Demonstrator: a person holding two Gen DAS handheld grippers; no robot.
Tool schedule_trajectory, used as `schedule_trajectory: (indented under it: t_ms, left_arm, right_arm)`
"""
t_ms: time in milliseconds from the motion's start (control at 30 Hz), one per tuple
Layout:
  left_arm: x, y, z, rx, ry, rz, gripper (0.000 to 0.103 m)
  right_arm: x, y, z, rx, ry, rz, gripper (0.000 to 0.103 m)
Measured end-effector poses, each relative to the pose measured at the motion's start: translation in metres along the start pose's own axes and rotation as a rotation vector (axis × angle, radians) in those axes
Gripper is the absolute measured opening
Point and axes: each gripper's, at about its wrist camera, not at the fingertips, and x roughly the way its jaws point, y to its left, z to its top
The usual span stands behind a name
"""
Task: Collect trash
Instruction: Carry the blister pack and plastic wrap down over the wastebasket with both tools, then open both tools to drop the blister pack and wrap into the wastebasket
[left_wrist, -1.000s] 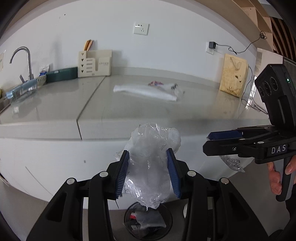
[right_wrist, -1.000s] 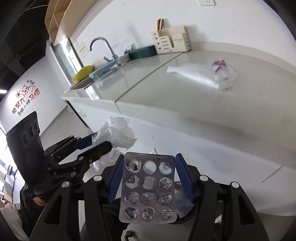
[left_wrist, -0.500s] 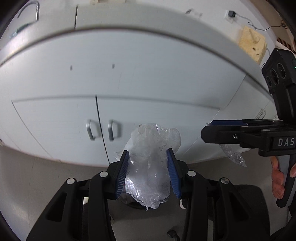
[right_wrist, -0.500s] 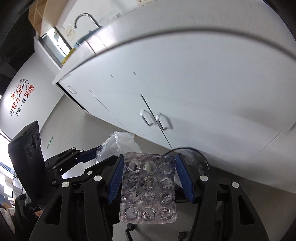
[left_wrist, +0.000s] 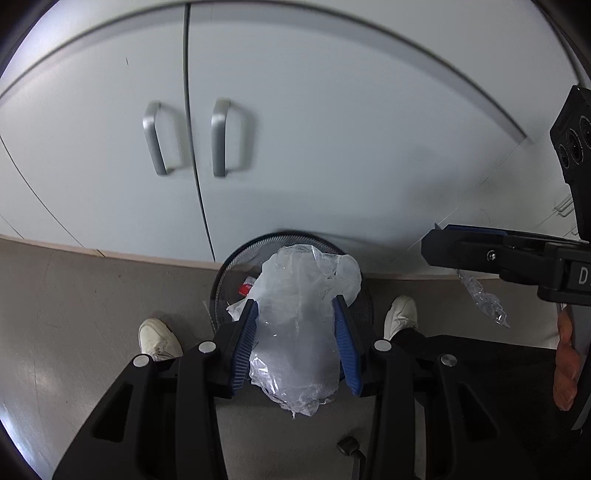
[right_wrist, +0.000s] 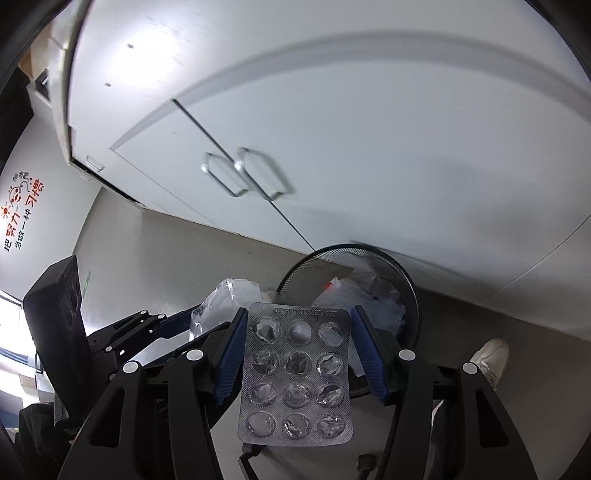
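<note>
My left gripper (left_wrist: 295, 314) is shut on a crumpled clear plastic wrapper (left_wrist: 299, 325), which hangs right above a round black mesh trash bin (left_wrist: 221, 273) on the floor. The bin holds white and red scraps. My right gripper (right_wrist: 299, 325) is shut on a silver blister pack (right_wrist: 295, 373) with emptied pockets, held just in front of the same bin (right_wrist: 406, 280). In the left wrist view the right gripper (left_wrist: 439, 243) juts in from the right. In the right wrist view the left gripper (right_wrist: 199, 321) with its wrapper (right_wrist: 229, 299) sits at the lower left.
White cabinet doors (left_wrist: 295, 129) with two metal handles (left_wrist: 221, 144) rise directly behind the bin. A person's white shoes (left_wrist: 159, 339) stand on the grey floor either side of the bin. A cable (left_wrist: 351, 450) lies on the floor near the bottom.
Both grippers have dropped from countertop height to just above the floor and tilted downward. The counter has left view and the bin now lies directly under them. Both grips stay the same.
</note>
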Motion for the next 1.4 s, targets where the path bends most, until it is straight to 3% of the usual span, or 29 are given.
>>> schedule_trajectory:
  t_ms: [300,567,633,700,800,933,1000,1133,1400]
  left_arm:
    - [0.074,0.004,-0.013,0.020,0.115,0.030,0.042]
    - [0.107,0.017,-0.016,0.007,0.175,0.054,0.042]
    - [0.109,0.014,-0.015,0.015,0.186,0.054,0.044]
    - [0.111,0.012,-0.017,0.028,0.195,0.056,0.048]
    - [0.112,0.009,-0.019,0.045,0.207,0.057,0.057]
    - [0.118,0.008,-0.021,0.053,0.219,0.076,0.065]
    - [0.117,0.007,-0.022,0.060,0.212,0.090,0.079]
    - [0.111,0.006,-0.021,0.061,0.197,0.098,0.088]
    - [0.055,-0.003,-0.008,0.048,0.071,0.101,0.096]
  right_arm:
    - [0.084,-0.039,-0.002,0.080,0.099,-0.017,0.059]
    - [0.101,-0.049,0.001,0.094,0.125,-0.045,0.059]
    - [0.100,-0.051,0.000,0.098,0.127,-0.060,0.061]
    - [0.095,-0.052,0.000,0.098,0.109,-0.075,0.080]
    - [0.086,-0.053,0.000,0.098,0.084,-0.086,0.085]
    - [0.075,-0.054,-0.001,0.109,0.068,-0.093,0.090]
    - [0.068,-0.055,-0.002,0.106,0.058,-0.099,0.093]
    - [0.053,-0.053,-0.006,0.101,0.043,-0.110,0.094]
    - [-0.012,-0.024,-0.015,0.042,-0.083,-0.135,0.095]
